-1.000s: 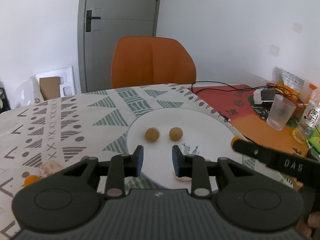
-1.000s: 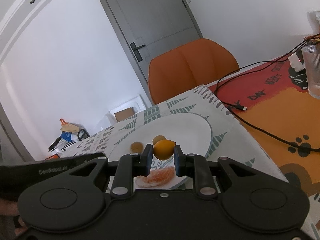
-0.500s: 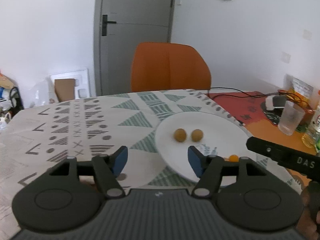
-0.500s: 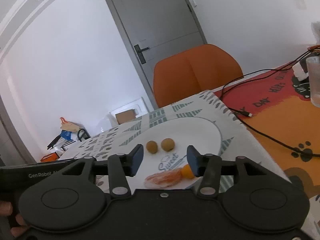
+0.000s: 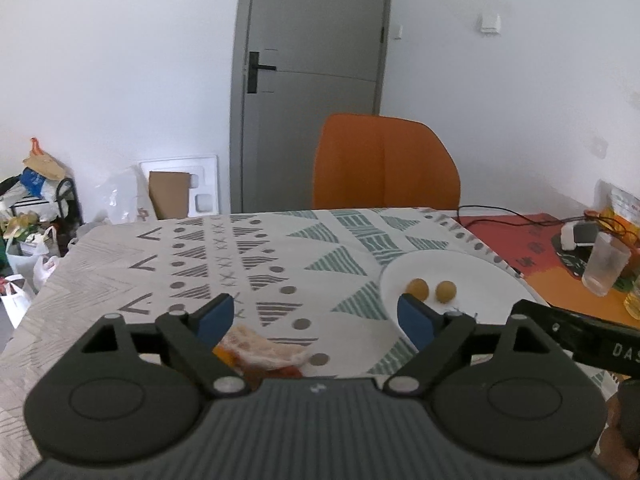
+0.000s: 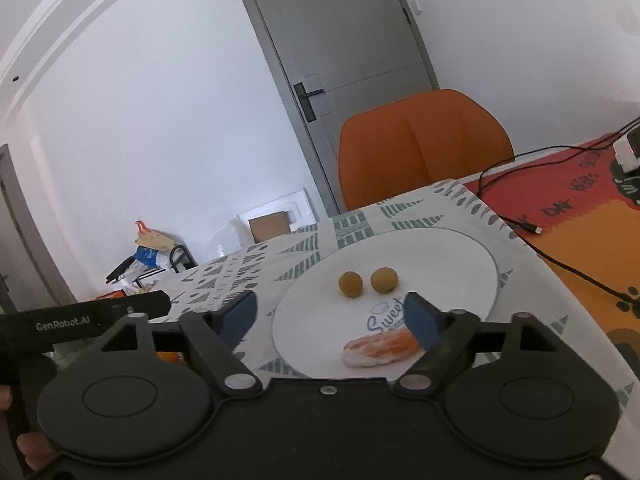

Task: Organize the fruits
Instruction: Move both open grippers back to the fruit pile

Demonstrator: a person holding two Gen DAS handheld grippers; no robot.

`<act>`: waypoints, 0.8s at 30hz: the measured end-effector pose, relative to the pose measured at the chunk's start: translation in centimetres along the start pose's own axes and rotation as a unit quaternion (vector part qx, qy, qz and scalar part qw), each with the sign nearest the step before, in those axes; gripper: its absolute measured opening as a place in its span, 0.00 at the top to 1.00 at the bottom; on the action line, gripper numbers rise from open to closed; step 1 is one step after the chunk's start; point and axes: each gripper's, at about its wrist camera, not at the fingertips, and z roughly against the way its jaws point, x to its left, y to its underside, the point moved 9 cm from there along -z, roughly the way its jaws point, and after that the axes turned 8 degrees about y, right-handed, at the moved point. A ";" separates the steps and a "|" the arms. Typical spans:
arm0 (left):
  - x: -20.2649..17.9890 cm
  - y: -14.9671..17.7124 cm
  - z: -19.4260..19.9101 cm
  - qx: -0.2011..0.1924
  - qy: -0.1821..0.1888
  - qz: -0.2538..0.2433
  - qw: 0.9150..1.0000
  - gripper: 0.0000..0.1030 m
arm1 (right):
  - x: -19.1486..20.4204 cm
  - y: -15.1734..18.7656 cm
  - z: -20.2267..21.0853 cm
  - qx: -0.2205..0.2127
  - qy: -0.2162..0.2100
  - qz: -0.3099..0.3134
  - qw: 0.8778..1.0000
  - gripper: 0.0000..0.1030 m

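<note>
Now both grippers, L (image 5: 315,317) & R (image 6: 332,317), tilt slightly down, jaws just opened wide, empty.

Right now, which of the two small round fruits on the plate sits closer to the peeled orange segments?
The right-hand round fruit: it lies almost straight behind the peeled segments on the white plate, while its twin sits further left.

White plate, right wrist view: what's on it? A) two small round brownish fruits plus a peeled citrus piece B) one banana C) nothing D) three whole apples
A: the white plate holds two small round fruits and a peeled citrus piece near its front rim.
</note>
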 end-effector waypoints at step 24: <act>7.4 1.2 3.9 -0.017 -0.040 0.058 0.997 0.14 | 6.6 1.6 0.1 0.008 -0.027 0.045 0.999 0.02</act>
